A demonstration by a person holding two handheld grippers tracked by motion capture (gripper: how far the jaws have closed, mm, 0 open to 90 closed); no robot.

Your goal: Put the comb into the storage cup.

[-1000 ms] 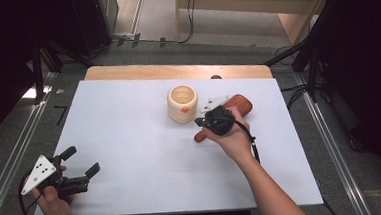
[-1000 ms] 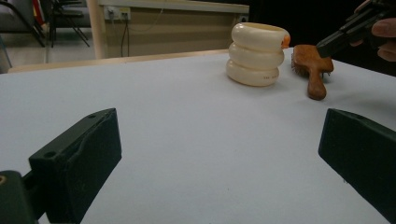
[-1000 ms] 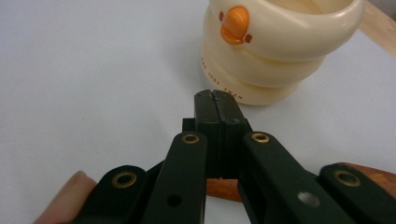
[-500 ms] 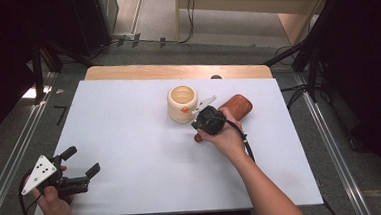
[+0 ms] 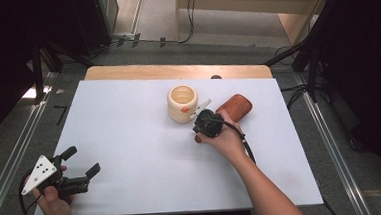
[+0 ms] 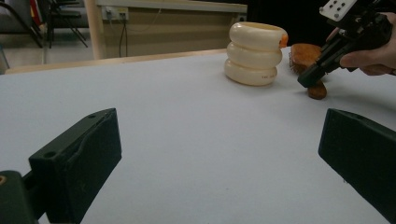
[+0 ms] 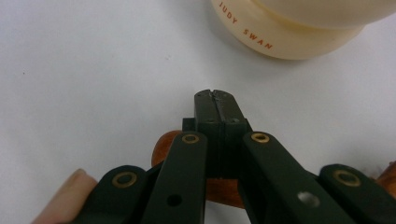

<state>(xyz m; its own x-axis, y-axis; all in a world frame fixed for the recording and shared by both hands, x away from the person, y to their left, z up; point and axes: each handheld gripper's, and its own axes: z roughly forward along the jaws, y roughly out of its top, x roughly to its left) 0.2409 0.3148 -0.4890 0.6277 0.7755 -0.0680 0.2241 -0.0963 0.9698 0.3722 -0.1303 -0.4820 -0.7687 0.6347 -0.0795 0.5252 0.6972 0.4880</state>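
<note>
A cream ribbed cup [image 5: 182, 103] [image 6: 254, 53] [image 7: 299, 28] stands upright near the middle back of the white table. Just right of it lies a brown wooden brush-like piece [image 5: 236, 106] [image 6: 306, 51] [image 7: 223, 190], its thin end pointing toward me. My right gripper [image 5: 198, 128] [image 6: 303, 81] [image 7: 215, 95] hovers over that thin end, tips down close to the table, jaws pressed together with nothing between them. At the near left corner my left gripper [image 5: 84, 160] [image 6: 219, 158] is held level and stands wide open, holding nothing.
A white sheet [image 5: 130, 141] covers the table, with a strip of bare wood [image 5: 176, 71] along the far edge. Metal rails [image 5: 11, 163] run down both sides, and cables lie on the floor behind.
My right gripper has sunk toward the table and drifted slightly left, over the brown piece's thin end. The left gripper has not moved.
</note>
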